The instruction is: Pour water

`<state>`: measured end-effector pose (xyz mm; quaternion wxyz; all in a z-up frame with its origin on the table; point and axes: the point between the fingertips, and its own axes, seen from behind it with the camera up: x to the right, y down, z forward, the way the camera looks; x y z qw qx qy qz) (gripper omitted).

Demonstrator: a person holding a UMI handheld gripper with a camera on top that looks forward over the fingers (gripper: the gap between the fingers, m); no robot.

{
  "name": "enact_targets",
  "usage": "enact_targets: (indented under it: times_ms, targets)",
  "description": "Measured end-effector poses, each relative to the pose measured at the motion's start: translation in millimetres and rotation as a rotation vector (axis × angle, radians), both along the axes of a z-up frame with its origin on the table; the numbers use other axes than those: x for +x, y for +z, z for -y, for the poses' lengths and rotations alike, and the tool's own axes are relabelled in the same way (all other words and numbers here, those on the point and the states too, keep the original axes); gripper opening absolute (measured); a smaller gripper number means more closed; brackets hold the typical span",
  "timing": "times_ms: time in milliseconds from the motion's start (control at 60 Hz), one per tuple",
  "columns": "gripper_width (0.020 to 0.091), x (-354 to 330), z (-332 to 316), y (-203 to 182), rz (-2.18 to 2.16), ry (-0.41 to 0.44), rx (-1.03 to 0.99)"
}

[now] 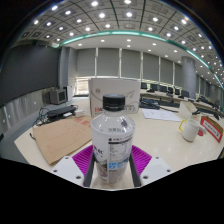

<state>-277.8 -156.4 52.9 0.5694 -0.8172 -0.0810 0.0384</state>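
Observation:
A clear plastic water bottle (112,138) with a white cap and a pale printed label stands upright between my fingers. My gripper (112,166) is shut on the bottle, with the dark fingers (92,166) pressing against its lower body on both sides and the magenta pads spreading outward beside them. The bottle's base is hidden low between the fingers, so I cannot tell whether it rests on the pale table (160,140). A white cup (190,127) stands on the table ahead to the right of the bottle.
A brown sheet of cardboard (60,135) lies on the table to the left. A white box (108,93) stands behind the bottle. A red-and-white object (212,125) sits beside the cup, and papers (160,114) lie farther back.

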Motion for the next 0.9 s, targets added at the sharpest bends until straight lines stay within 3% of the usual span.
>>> enact_targets:
  times_ms: [200,300,467,667,800,900]
  targets:
    - [0.0422,2,-4,2,-0.047,0.005,-0.025]
    - [0.0392,1,-7,10,-0.086,0.027,-0.058]
    - [0.0391,17,-25,62,-0.245,0.022,-0.052]
    - [0.0388,64,-63,142,-0.798,-0.015,-0.107]
    - [0.0387,117,-102,170,-1.155,-0.049,-0.141]
    - [0.0389,159,-132,170,-1.408,-0.081,-0.179]
